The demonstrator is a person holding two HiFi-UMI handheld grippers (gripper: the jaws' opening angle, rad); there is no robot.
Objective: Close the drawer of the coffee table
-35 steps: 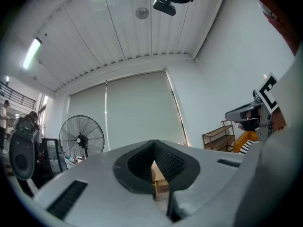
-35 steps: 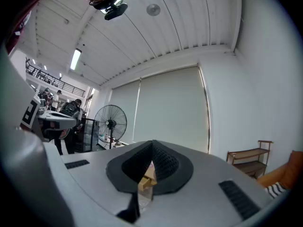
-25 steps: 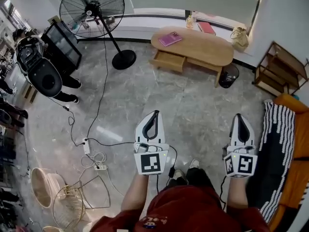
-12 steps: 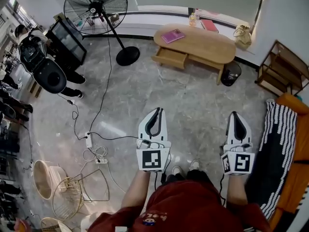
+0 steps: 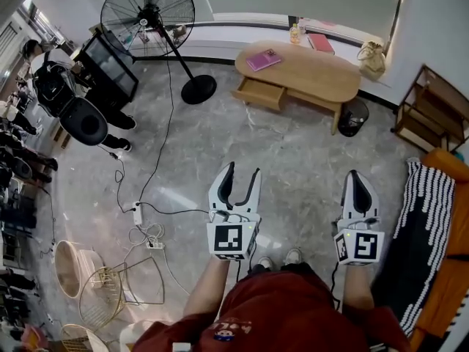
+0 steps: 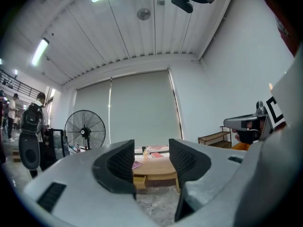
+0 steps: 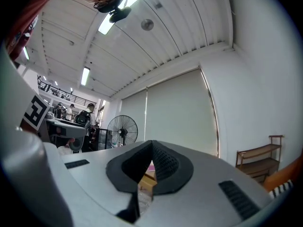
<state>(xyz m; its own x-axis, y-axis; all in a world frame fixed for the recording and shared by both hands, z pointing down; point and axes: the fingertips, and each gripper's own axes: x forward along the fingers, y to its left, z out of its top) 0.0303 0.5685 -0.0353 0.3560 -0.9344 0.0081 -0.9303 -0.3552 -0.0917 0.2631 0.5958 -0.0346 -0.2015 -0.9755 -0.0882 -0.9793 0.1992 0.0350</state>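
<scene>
The drawer [image 5: 261, 94] stands pulled out from the front of the coffee table [image 5: 308, 68] by the far window wall, well apart from both grippers. The left gripper [image 5: 242, 173] is opening its jaws on nothing. The right gripper [image 5: 356, 176] is clenched and empty. A fan [image 5: 146, 13] stands left of the table.

Two grippers are showing: the left gripper [image 5: 242, 170], its jaws opening with nothing between them, and the right gripper [image 5: 357, 176], its jaws together. Far ahead of both, one coffee table [image 5: 308, 75] is standing with one drawer [image 5: 258, 92] hanging open. Two books are lying out there, a pink book [image 5: 262, 59] and a red book [image 5: 320, 42], with one bottle [image 5: 294, 33]. One fan [image 5: 146, 13] is standing ahead-left of the left gripper. One bin [image 5: 352, 116] and one shelf [image 5: 429, 108] are standing ahead of the right gripper. Two power strips [image 5: 137, 215] [image 5: 152, 245] are lying left of the left gripper.
</scene>
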